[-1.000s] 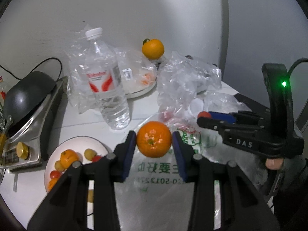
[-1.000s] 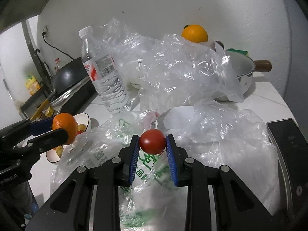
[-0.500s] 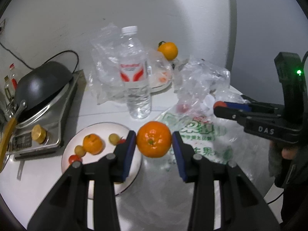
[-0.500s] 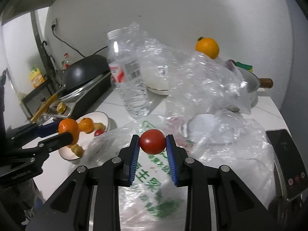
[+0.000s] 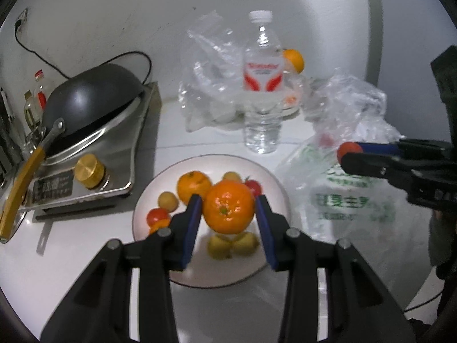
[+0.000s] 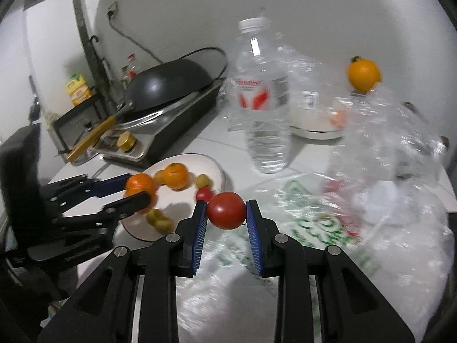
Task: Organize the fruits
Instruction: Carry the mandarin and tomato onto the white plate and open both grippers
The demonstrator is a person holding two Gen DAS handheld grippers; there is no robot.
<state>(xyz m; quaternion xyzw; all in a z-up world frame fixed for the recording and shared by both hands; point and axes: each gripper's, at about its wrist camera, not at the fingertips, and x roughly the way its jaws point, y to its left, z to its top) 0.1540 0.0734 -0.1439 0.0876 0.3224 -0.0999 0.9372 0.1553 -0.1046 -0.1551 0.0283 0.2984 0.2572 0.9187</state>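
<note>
Black wok (image 5: 91, 91) on steel stove at left, left tongs (image 5: 228, 214) clamped on round orange mandarin (image 5: 229, 210) above white plate (image 5: 274, 257) of small fruits on white surface (image 5: 71, 243), right tongs (image 6: 225, 211) gripping red tomato (image 6: 226, 210) over printed plastic bag (image 6: 300, 243)

Left gripper (image 5: 228, 223) and right gripper (image 6: 226, 224): black angular arms, blue ribbed pads (silver pivot screws)
</note>
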